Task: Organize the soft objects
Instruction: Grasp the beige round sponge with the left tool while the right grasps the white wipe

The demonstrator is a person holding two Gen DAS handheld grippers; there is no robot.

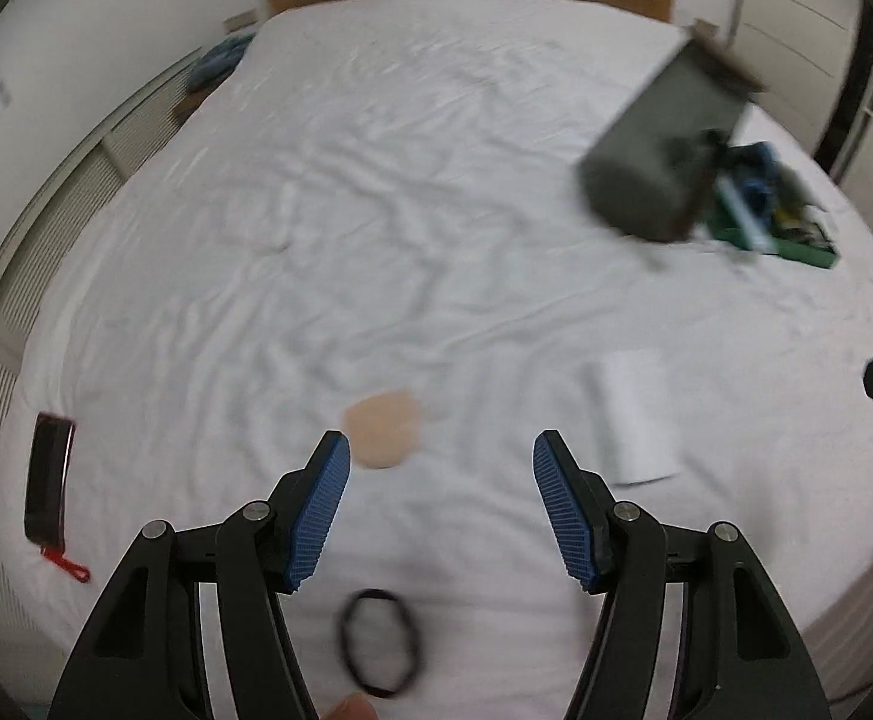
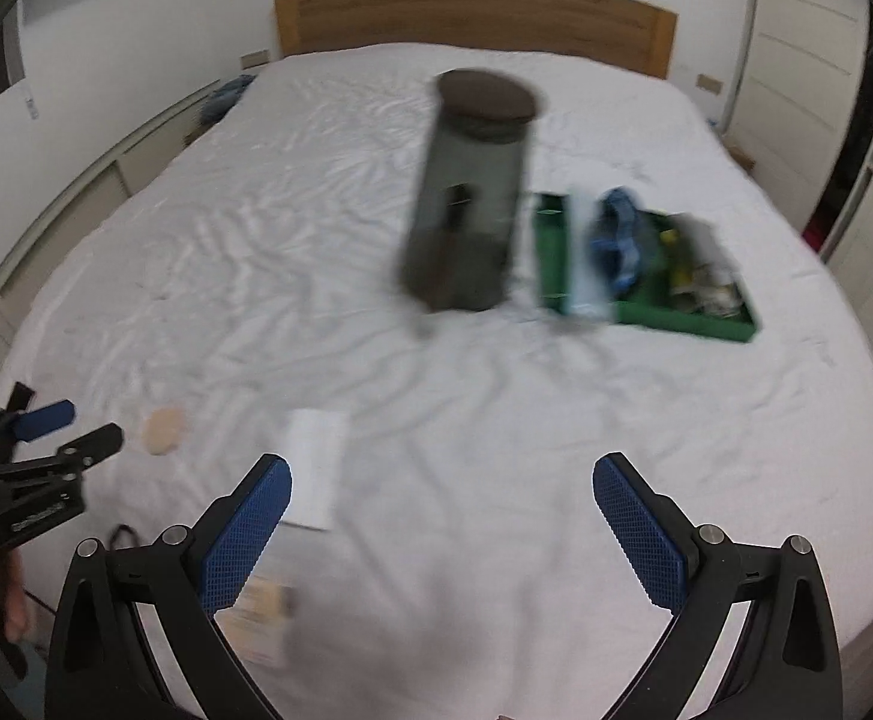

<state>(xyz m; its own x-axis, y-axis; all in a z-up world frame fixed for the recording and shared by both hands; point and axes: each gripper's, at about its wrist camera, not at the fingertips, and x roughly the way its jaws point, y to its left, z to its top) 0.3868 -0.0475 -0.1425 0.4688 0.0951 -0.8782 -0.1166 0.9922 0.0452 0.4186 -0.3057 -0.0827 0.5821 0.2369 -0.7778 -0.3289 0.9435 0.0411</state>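
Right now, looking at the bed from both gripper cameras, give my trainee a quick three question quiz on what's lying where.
1. True or false: the left gripper is shut on the beige pad.
2. Which lies nearer the left gripper: A, the black hair tie; B, the green tray; C, the dark cylinder?
3. Fill in: the phone lies at the bed's ____ edge in the left wrist view.

Key: 1 false, both grippers, the right gripper too, are open and empty. 2 A. 3 left.
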